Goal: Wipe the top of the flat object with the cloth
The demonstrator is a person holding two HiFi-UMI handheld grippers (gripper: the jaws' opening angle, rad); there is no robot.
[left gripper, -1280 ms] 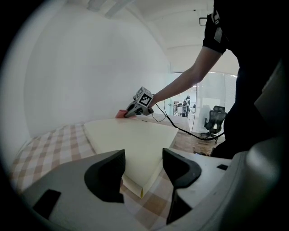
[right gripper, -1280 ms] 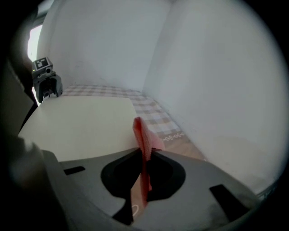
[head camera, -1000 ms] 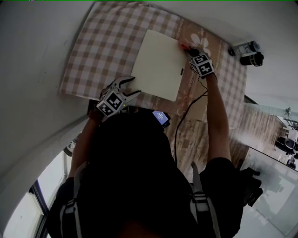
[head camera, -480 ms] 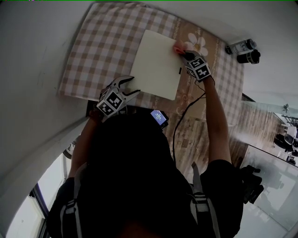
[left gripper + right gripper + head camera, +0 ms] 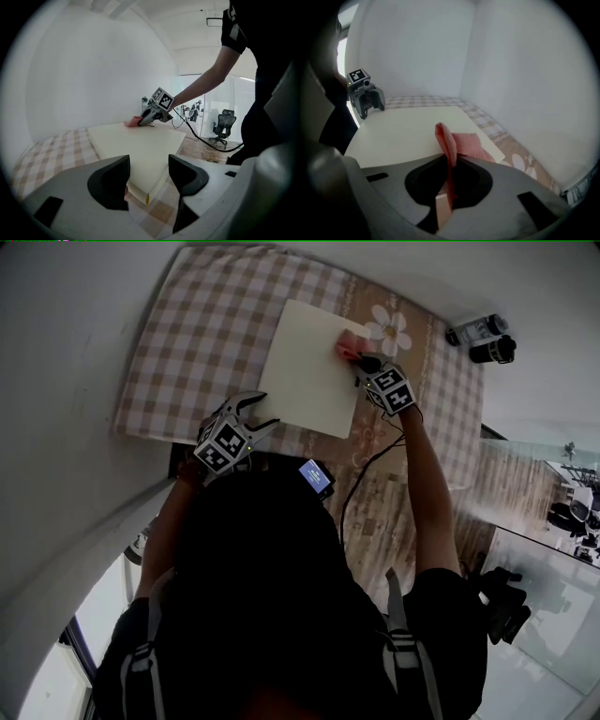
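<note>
- Pinching the pink cloth, the right gripper fingers hold it on the cream flat object, at its 1 o'clock corner
- Left gripper fingers spread and empty, near its 7 o'clock corner

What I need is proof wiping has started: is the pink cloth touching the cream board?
Touching. The right gripper view shows the cloth, pinched in the right gripper, lying on the board near its corner.

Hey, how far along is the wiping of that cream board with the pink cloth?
Done: the right gripper is shut on the pink cloth, which lies on the far right corner of the cream board. In hand: wiping at that corner. Left: likely the rest of the top, toward the open, empty left gripper by the near corner.
</note>
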